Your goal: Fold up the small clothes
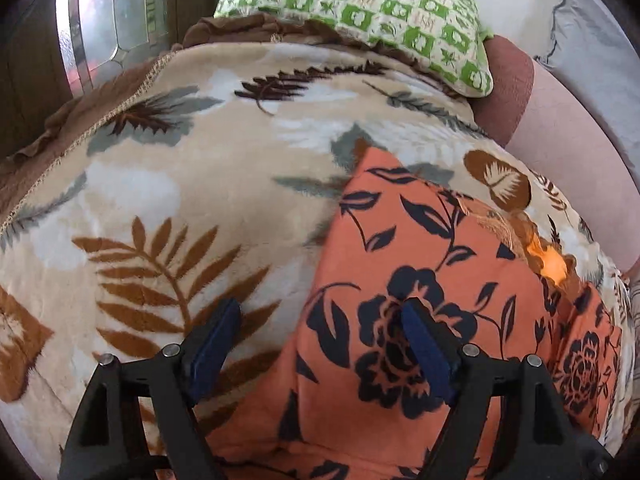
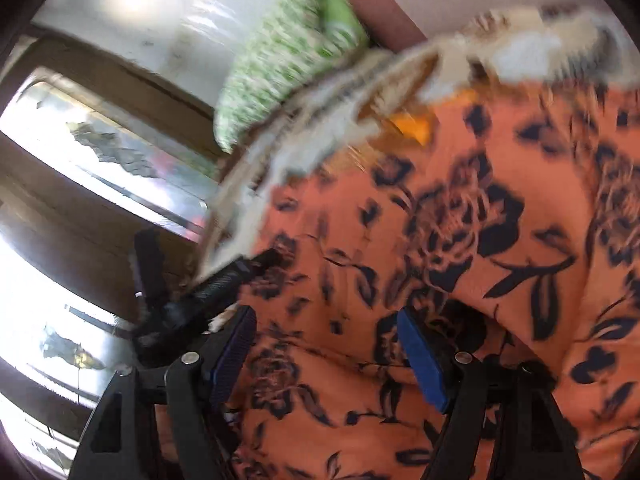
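Bedroom-like setting, soft surface covered by a beige plush blanket with brown and grey leaf print (image 1: 180,184). Left gripper (image 1: 322,316) has its black arms and blue pads spread wide, nothing between them. Its left pad hangs over the blanket, its right pad over the orange fabric garment with black rose-and-leaf print (image 1: 404,264); whether either pad touches the cloth cannot be told. The garment lies flat on the blanket, starting under the gripper and running ahead and to its right, with a narrower orange flap further right near the blanket edge. Ahead of the gripper, past the garment, is more blanket, then a green-and-white patterned pillow (image 1: 360,16) at the far end on a brown ruffled sheet (image 1: 240,30). Right of the pillow is a pink rounded bed edge (image 1: 560,140) against a pale wall. Far left is a dark wooden door with glass panes (image 1: 100,20).

Right gripper (image 2: 326,326), view motion-blurred, also stands wide apart with no cloth pinched between its blue pads. The same orange garment (image 2: 460,240) fills the area under, ahead and right of it. Just to its left is a second black gripper-like tool (image 2: 208,288), at the garment's left edge; blur hides details. Further ahead-left are the blanket edge (image 2: 320,120), the green pillow (image 2: 280,60), then bright window panes in dark frames (image 2: 100,152).
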